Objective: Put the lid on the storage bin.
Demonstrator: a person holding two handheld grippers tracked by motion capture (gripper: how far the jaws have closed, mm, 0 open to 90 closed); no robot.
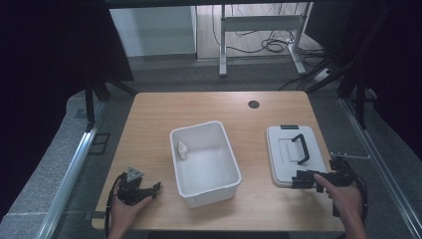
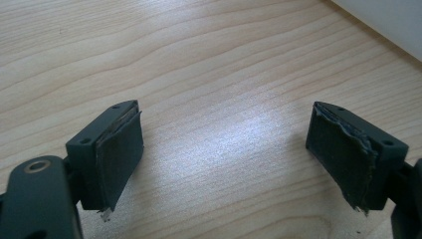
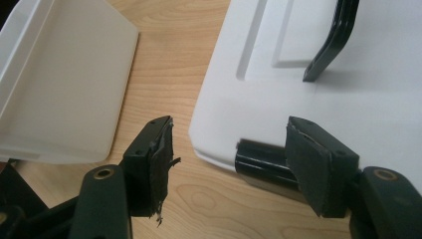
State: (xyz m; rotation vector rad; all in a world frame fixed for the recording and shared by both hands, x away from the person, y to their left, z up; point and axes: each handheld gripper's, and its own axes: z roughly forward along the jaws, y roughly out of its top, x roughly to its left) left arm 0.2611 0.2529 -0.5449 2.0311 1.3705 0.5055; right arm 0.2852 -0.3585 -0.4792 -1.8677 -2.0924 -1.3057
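On the tabletop: a light wood-grain tabletop (image 1: 219,107) is seen from above, with a small dark round cap (image 1: 254,104) set into it near the far edge.

Centre: a white plastic bin (image 1: 205,163) is placed open-topped at the middle of the tabletop; a small white dropper bottle (image 1: 182,150) stands upright inside it, against the left wall.

Right side: a white lid (image 1: 293,153) is laid flat to the right of the bin, apart from it, with a black handle (image 1: 301,148) raised on its top and a black latch (image 3: 263,167) at its near edge.

Left gripper: the left gripper (image 1: 155,188) is held low at the near left of the tabletop by the left hand (image 1: 124,211), near the bin's left side. In the left gripper view its jaws are spread wide over bare wood, and nothing is held between them.

Right gripper: the right gripper (image 1: 298,179) is held by the right hand (image 1: 343,199) at the near edge of the lid. In the right gripper view the jaws are parted widely; one pad is seen over the lid beside the black latch, the other over the strip of wood between lid and bin. Nothing is clamped.

Beyond the tabletop: grey floor (image 1: 199,77), white desk legs (image 1: 259,35) and loose cables (image 1: 271,46) are seen.
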